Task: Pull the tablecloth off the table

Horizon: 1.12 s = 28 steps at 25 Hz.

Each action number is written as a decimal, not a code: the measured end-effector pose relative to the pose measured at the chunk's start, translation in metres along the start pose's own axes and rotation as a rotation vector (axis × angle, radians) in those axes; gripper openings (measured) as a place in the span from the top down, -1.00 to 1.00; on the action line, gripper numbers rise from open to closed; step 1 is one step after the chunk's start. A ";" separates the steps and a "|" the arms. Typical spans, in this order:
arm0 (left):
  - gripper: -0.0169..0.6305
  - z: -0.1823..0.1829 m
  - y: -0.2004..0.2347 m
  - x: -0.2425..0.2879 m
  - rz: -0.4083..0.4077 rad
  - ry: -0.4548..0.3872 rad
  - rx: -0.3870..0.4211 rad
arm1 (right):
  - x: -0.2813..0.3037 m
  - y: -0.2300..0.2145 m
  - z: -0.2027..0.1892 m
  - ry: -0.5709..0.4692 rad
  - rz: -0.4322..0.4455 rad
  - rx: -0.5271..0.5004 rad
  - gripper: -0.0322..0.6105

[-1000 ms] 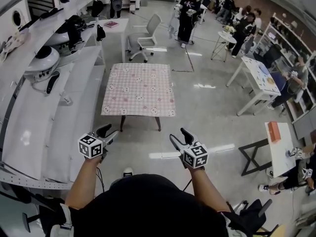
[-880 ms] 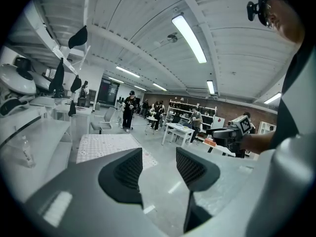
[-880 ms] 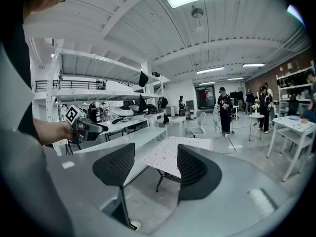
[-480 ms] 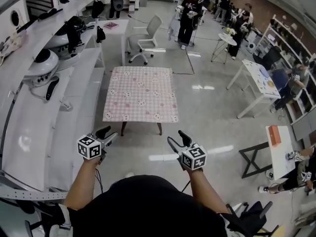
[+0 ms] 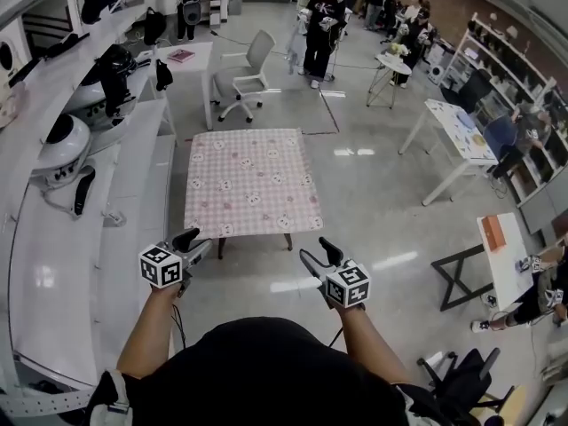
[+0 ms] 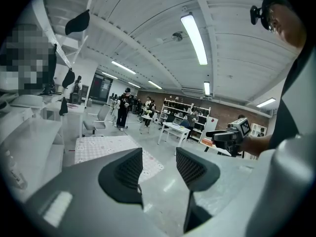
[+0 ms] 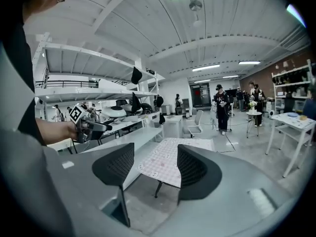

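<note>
A pink checked tablecloth (image 5: pixel 251 182) with small printed figures covers a low table whose dark legs (image 5: pixel 219 246) show under its near hem. It also shows in the left gripper view (image 6: pixel 106 147) and in the right gripper view (image 7: pixel 175 158). My left gripper (image 5: pixel 194 241) hangs open just short of the cloth's near left corner, with nothing between its fingers. Short of the near right corner, my right gripper (image 5: pixel 319 255) is open and empty too. Neither one touches the cloth.
A long white bench (image 5: pixel 80 238) with helmets runs along the left. Beyond the table stand a grey office chair (image 5: pixel 244 72) and several people (image 5: pixel 319 20). White tables (image 5: pixel 454 136) stand at the right, one with an orange box (image 5: pixel 493 233).
Both grippers have moved forward toward the table, so the tablecloth's near edge now lies closer to them. The jaws look the same as before.
</note>
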<state>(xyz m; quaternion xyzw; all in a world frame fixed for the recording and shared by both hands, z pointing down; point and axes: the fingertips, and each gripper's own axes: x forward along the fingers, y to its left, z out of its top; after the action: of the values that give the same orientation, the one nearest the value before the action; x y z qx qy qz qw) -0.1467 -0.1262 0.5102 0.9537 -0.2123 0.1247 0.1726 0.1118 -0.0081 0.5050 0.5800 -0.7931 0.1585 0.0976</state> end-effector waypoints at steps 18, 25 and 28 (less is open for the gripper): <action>0.30 0.011 0.063 0.004 -0.103 0.024 -0.022 | 0.057 0.026 0.014 0.028 -0.066 0.010 -0.05; 0.30 -0.008 0.072 -0.001 -0.081 0.037 -0.064 | 0.073 0.022 0.007 0.058 -0.039 0.025 -0.04; 0.30 -0.012 0.080 0.001 -0.063 0.042 -0.079 | 0.088 0.019 0.005 0.075 -0.012 0.021 -0.04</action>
<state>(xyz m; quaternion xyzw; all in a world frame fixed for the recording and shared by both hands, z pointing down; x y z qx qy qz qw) -0.1834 -0.1904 0.5438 0.9496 -0.1834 0.1306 0.2182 0.0671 -0.0830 0.5271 0.5796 -0.7835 0.1879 0.1219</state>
